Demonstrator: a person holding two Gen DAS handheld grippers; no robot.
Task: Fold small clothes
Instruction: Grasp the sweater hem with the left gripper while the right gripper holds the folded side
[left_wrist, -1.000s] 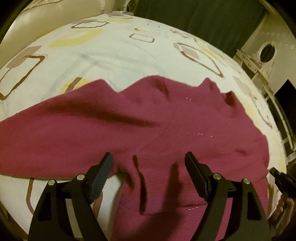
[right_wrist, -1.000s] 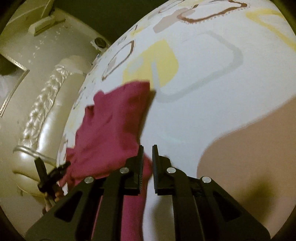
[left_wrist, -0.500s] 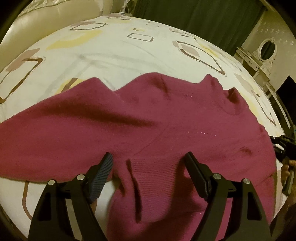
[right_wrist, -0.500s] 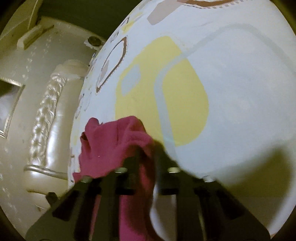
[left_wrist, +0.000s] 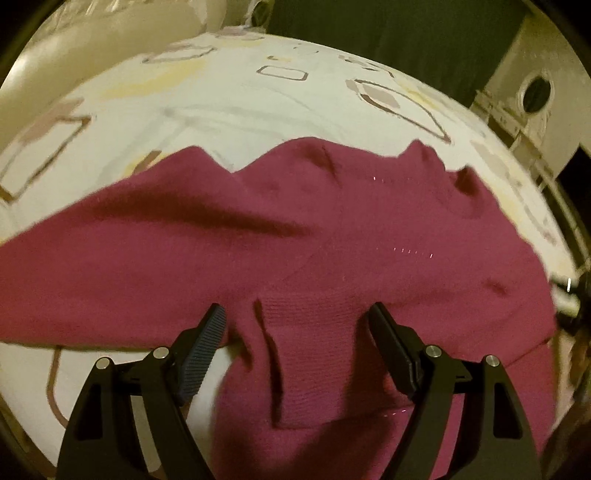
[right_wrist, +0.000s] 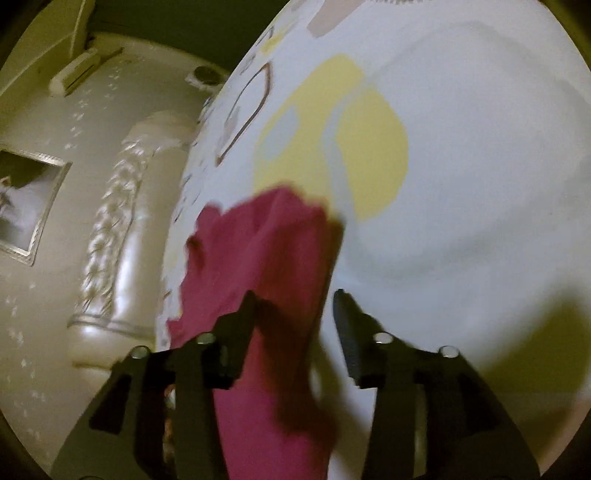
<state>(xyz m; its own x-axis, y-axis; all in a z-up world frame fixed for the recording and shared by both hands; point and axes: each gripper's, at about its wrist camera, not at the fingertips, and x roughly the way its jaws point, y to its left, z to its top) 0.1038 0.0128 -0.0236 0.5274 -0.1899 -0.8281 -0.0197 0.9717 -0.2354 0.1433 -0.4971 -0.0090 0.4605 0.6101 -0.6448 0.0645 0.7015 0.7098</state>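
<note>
A magenta knit sweater (left_wrist: 295, 240) lies spread across the white patterned bedsheet (left_wrist: 240, 99). My left gripper (left_wrist: 297, 321) hovers open just above a folded ribbed part of it, with cloth below the gap and neither pad touching. In the right wrist view the sweater's edge (right_wrist: 258, 258) runs from the middle down to the bottom. My right gripper (right_wrist: 293, 306) is there with its jaws opening; the cloth's edge lies between them by the left finger, and the pads do not press on it. The picture is blurred by motion.
A cream padded headboard (right_wrist: 110, 229) with a braided trim borders the bed on the left of the right wrist view. Dark green curtains (left_wrist: 388, 40) and a white dresser with a round mirror (left_wrist: 535, 96) stand beyond the bed. Bare sheet (right_wrist: 461, 166) stretches right of the sweater.
My right gripper's jaws have gone from nearly shut on the sweater's edge to parted, and it moved forward over the sheet. The left gripper stays open in the same place.
</note>
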